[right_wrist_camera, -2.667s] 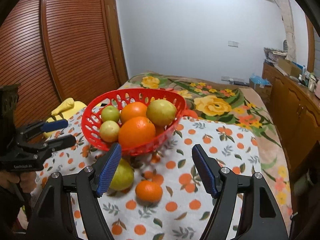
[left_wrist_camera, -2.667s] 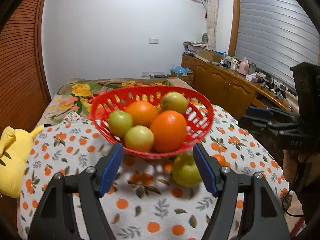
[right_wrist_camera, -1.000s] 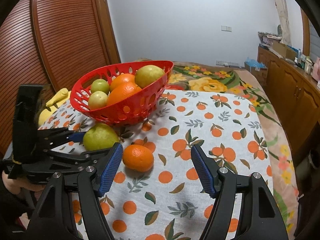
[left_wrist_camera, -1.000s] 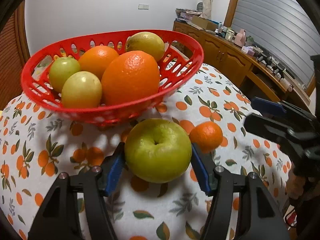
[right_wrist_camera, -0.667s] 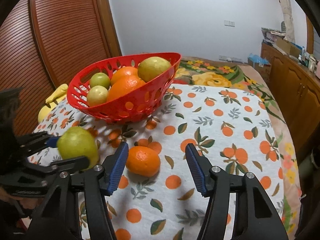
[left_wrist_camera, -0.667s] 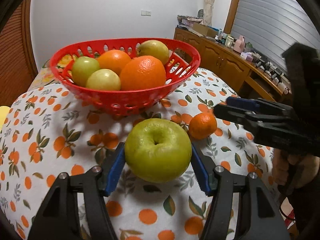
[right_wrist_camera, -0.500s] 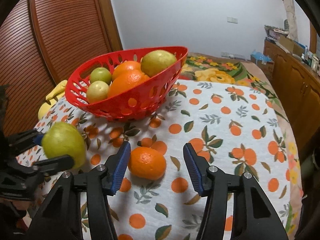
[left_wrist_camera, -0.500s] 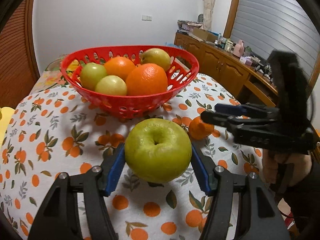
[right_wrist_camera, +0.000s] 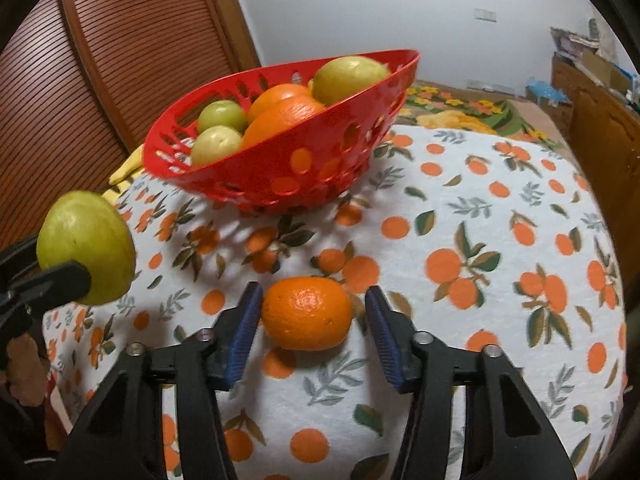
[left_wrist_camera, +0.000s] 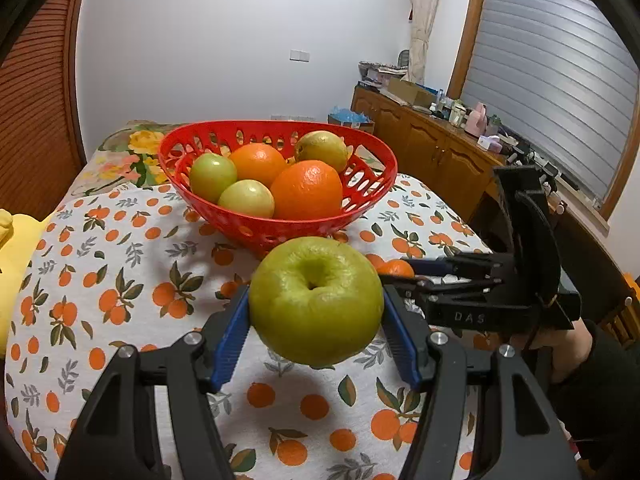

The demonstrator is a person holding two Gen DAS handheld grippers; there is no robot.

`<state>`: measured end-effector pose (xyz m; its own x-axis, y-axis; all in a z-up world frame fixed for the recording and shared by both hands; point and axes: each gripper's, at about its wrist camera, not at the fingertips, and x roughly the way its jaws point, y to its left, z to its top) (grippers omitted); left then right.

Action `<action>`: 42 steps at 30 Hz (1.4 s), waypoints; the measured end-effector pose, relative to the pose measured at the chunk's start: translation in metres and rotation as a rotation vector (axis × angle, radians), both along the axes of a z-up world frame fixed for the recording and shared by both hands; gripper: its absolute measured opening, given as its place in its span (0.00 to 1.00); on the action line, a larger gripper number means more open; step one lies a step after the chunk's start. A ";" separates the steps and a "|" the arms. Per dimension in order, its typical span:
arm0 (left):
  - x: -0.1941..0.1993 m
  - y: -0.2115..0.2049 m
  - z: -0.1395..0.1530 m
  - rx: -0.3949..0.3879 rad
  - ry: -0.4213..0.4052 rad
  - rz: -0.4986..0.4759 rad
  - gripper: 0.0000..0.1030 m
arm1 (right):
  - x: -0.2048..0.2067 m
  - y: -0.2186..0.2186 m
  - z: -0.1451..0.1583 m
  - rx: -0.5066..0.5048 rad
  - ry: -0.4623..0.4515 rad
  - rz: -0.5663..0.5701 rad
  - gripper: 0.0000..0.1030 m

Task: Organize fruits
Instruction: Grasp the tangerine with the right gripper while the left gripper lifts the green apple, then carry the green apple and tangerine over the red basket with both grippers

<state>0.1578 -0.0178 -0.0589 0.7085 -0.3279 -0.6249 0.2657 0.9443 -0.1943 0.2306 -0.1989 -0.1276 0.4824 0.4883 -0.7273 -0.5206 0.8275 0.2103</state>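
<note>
My left gripper (left_wrist_camera: pixel 316 332) is shut on a big green apple (left_wrist_camera: pixel 316 300) and holds it above the tablecloth, in front of the red basket (left_wrist_camera: pixel 280 228). The basket holds several oranges and green fruits. The apple also shows in the right wrist view (right_wrist_camera: pixel 86 248) at the left. My right gripper (right_wrist_camera: pixel 312 328) is open, low over the table, with a small orange (right_wrist_camera: pixel 307 313) lying between its fingers; a small gap shows on each side. From the left wrist view the right gripper (left_wrist_camera: pixel 404 272) reaches in from the right, around that orange (left_wrist_camera: pixel 394 268).
The table has a white cloth with an orange print (right_wrist_camera: pixel 500 260). A yellow soft toy (left_wrist_camera: pixel 12 240) lies at the left edge. A wooden sideboard (left_wrist_camera: pixel 440 156) stands to the right, slatted wooden doors (right_wrist_camera: pixel 100 80) to the left.
My left gripper has lifted the green apple up off the table. My right gripper has moved down and forward around the small orange and has narrowed.
</note>
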 end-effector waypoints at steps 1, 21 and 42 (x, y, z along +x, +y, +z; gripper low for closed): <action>0.000 0.001 0.000 -0.001 -0.003 0.001 0.61 | -0.002 0.001 0.000 -0.006 -0.002 0.006 0.44; -0.002 0.009 0.017 -0.008 -0.049 0.019 0.61 | -0.027 0.000 0.071 0.034 -0.197 0.014 0.43; 0.003 0.029 0.030 0.014 -0.078 0.065 0.61 | 0.016 0.039 0.081 0.023 -0.187 0.013 0.43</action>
